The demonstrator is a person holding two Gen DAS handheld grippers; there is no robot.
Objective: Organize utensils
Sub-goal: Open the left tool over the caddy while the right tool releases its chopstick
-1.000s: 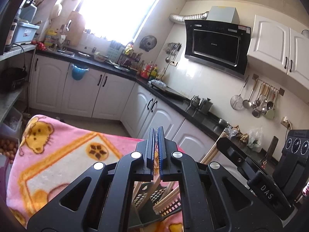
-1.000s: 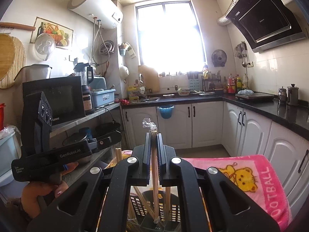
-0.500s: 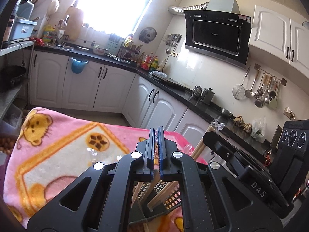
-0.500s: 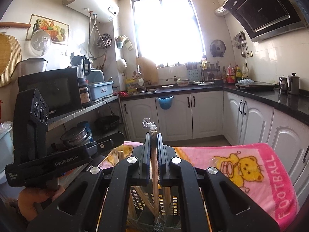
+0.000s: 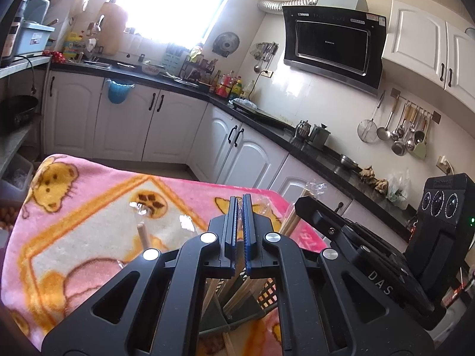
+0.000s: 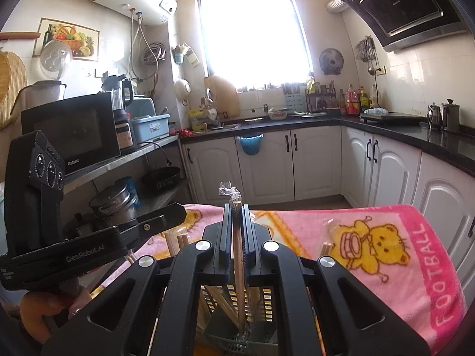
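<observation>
My right gripper (image 6: 237, 225) is shut on a pair of wrapped wooden chopsticks (image 6: 237, 255), held upright with their lower end inside the dark slotted utensil holder (image 6: 261, 305) below. My left gripper (image 5: 240, 222) is shut and empty, just above the same holder (image 5: 267, 293), which has several chopsticks in it. The right gripper also shows in the left wrist view (image 5: 311, 207), close on the right. More wrapped chopsticks (image 5: 142, 231) lie on the pink blanket (image 5: 89, 207), and another pair (image 6: 326, 243) lies to the right.
The blanket-covered table (image 6: 386, 237) stands in a kitchen. White cabinets with a black counter (image 6: 386, 136) run behind and to the right. A shelf with a microwave (image 6: 71, 130) and pots (image 6: 112, 207) stands on the left.
Both cameras have tilted down a little, showing more of the blanket. The right gripper has lowered the chopsticks further into the holder. The left gripper stays shut.
</observation>
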